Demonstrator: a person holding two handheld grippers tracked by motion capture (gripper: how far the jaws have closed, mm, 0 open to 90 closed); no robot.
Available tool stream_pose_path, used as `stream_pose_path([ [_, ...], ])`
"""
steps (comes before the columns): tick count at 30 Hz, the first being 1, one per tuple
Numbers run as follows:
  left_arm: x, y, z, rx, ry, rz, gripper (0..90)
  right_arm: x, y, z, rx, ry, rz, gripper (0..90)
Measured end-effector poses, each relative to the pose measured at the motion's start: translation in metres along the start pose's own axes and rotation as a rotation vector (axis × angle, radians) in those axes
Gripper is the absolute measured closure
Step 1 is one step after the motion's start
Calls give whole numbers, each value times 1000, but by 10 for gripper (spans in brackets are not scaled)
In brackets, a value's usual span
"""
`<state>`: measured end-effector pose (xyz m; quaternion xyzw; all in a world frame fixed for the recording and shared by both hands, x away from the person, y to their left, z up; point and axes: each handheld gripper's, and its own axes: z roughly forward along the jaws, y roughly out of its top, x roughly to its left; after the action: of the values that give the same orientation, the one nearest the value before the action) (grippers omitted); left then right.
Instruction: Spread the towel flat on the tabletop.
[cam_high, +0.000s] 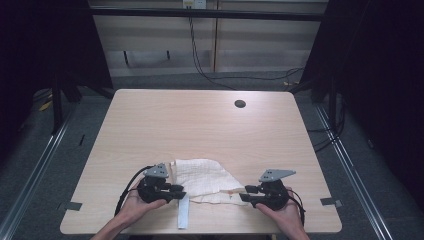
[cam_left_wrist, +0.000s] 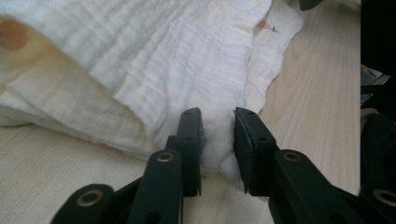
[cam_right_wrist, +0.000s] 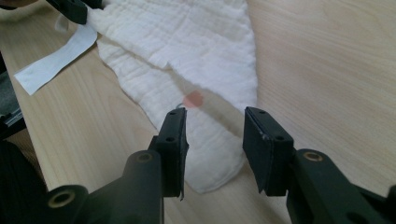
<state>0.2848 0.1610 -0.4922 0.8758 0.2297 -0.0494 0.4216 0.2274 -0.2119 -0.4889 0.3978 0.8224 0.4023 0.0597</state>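
A crumpled white muslin cloth (cam_high: 205, 179) lies near the table's front edge, with a pale orange spot (cam_right_wrist: 193, 99) close to one end. A white fabric strip (cam_high: 183, 212) runs from its left side toward the table edge. My left gripper (cam_high: 181, 192) sits at the cloth's left edge; in the left gripper view it (cam_left_wrist: 217, 114) is open, with a fold of the cloth (cam_left_wrist: 140, 60) lying between the jaws. My right gripper (cam_high: 243, 193) is at the cloth's right tip. It (cam_right_wrist: 215, 112) stands open over the narrow end of the cloth (cam_right_wrist: 187, 37).
The light wooden table (cam_high: 200, 125) has a round dark hole (cam_high: 240, 104) at the back right. Grey tape marks (cam_high: 74, 205) (cam_high: 331, 202) sit near its front corners. Cables trail on the floor behind, and dark curtains stand at both sides.
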Motion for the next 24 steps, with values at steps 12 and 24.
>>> stream_pose_path([
  [12,1,11,-24,-116,-28,-4,852,1,0,0,5,-2,2,546],
  [24,14,6,-49,-202,18,-64,851,7,-3,3,27,7,-27,579],
])
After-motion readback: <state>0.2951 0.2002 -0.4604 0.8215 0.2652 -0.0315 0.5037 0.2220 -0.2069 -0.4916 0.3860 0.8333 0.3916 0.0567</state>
